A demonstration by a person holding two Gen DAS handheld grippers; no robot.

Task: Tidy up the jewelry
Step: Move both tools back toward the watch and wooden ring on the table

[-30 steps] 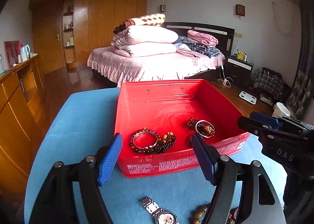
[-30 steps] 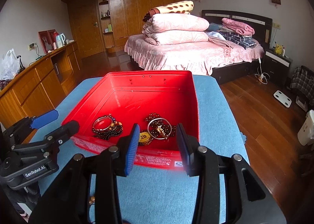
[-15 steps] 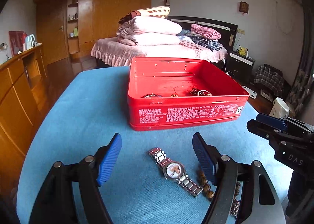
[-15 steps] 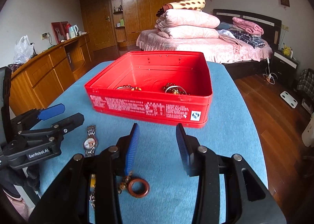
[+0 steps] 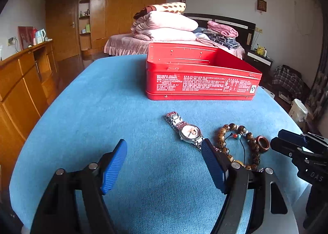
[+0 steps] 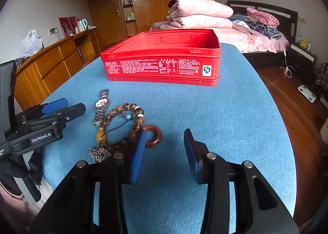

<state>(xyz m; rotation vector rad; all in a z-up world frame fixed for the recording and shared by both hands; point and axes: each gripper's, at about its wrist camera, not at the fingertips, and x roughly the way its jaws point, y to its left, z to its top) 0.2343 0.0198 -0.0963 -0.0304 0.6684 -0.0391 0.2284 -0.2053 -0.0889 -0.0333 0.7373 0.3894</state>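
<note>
A red tin box (image 5: pixel 201 78) stands open on the blue table (image 5: pixel 114 107); its contents are hidden from this low angle. It also shows in the right wrist view (image 6: pixel 164 64). In front of it lie a silver watch (image 5: pixel 185 130), a brown bead bracelet (image 5: pixel 238 143) and a brown ring (image 5: pixel 263 141). In the right wrist view the watch (image 6: pixel 101 105), bracelet (image 6: pixel 123 123) and ring (image 6: pixel 154 135) lie left of centre. My left gripper (image 5: pixel 164 162) is open and empty, low over the table, its right finger beside the watch. My right gripper (image 6: pixel 165 152) is open and empty, its left finger next to the ring.
A small silver chain (image 6: pixel 98 153) lies by the bracelet. A wooden sideboard (image 5: pixel 22 78) runs along the left. A bed with folded quilts (image 5: pixel 168 29) stands behind the table. Wooden floor (image 6: pixel 303 107) lies to the right.
Both grippers have pulled back from over the red box and dropped low to the table, near the watch, bracelet and ring. Both stay open.
</note>
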